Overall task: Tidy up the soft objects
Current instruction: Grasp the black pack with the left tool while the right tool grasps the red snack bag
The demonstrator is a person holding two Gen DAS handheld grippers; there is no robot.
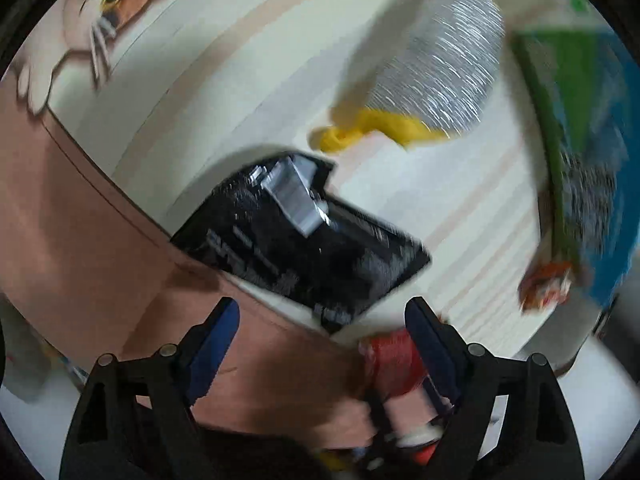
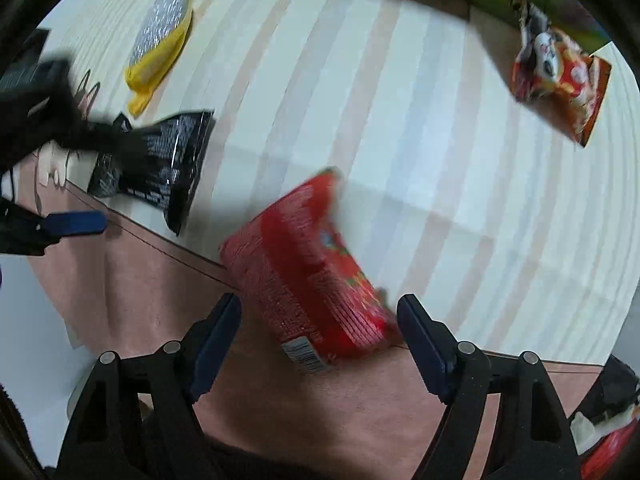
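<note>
Red snack bag (image 2: 308, 276), crinkly and blurred, lies on striped cloth (image 2: 440, 160) between wide-open right gripper (image 2: 319, 320) fingers; left gripper (image 1: 322, 324) open, black bag (image 1: 300, 236) just ahead.

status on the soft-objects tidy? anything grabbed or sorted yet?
Nothing looks sorted yet: the black packet, red packet, silver-and-yellow pouch and panda snack bag all lie spread over the striped cloth. In hand: nothing. The right gripper is open with the red packet between its fingers; the left gripper is open just short of the black packet. All four are left.
</note>
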